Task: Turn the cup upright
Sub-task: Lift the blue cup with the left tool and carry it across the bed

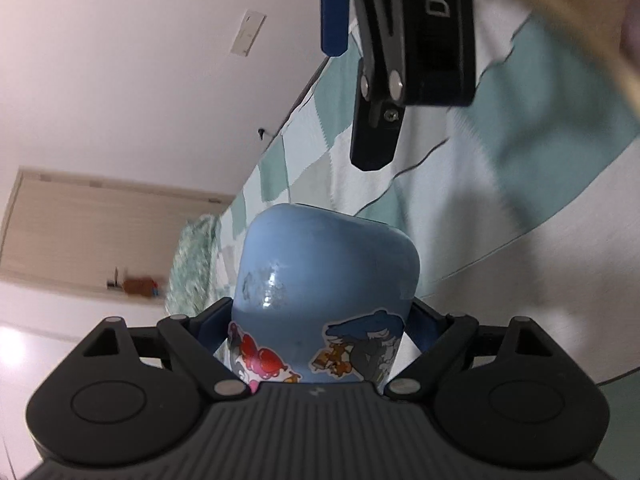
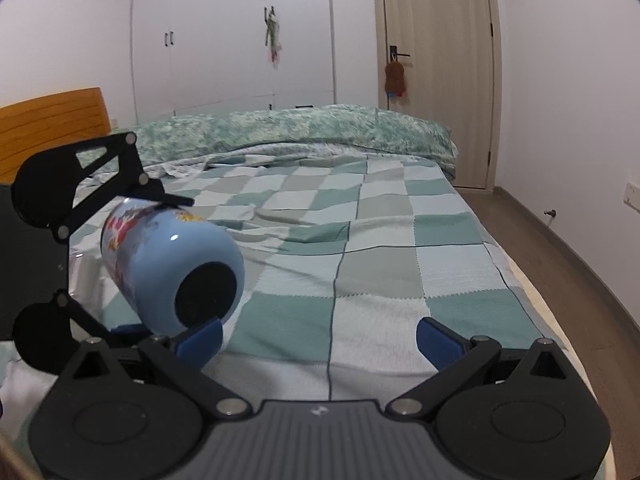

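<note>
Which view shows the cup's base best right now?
The right wrist view: the blue cup lies sideways in the left hand-held gripper, its dark base facing the camera. The left wrist view shows only its stickered side, base edge-on.

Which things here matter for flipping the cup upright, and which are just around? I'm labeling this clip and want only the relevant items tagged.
Part of the job:
- blue cup, held on its side off the bed
- left tongs, shut on the cup
- right tongs, open, holding nothing

Just around:
- checkered blanket
- green quilt
- wooden headboard
- door
- wardrobe
</note>
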Demonstrator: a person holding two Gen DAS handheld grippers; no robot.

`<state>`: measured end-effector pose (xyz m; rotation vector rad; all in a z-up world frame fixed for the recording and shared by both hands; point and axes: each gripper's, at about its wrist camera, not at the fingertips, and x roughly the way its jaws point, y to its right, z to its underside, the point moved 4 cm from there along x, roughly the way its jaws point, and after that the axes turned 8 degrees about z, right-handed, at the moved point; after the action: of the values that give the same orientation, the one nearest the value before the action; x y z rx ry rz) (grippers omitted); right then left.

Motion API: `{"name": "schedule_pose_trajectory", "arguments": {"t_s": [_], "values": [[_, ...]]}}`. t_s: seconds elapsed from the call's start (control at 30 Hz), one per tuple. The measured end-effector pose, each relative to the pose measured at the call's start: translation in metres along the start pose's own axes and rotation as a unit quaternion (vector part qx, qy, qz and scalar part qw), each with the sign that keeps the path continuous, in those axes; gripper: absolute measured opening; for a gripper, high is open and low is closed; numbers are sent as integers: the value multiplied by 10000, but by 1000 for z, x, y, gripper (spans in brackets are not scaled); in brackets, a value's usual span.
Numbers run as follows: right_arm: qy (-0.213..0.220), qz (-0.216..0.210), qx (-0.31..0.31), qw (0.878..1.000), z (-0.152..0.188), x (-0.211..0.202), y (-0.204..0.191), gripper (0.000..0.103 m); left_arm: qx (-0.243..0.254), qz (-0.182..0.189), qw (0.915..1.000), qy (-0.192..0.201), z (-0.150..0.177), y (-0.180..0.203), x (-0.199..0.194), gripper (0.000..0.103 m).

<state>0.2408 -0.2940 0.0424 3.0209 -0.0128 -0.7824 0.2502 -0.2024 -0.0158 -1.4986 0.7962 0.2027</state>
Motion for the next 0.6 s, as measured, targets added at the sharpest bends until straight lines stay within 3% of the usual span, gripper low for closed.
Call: {"name": "schedule_pose_trajectory", "arguments": {"t_s": [0.33,0.6], "values": [[52,-178,-273,9995,29,-59,4,103,-840,471,9935,-608,-22,62,-55,89],[-74,-168,-317,9993,53,-72,11,103,-1208,689,9859,-934,-25,88,-43,90]]}}
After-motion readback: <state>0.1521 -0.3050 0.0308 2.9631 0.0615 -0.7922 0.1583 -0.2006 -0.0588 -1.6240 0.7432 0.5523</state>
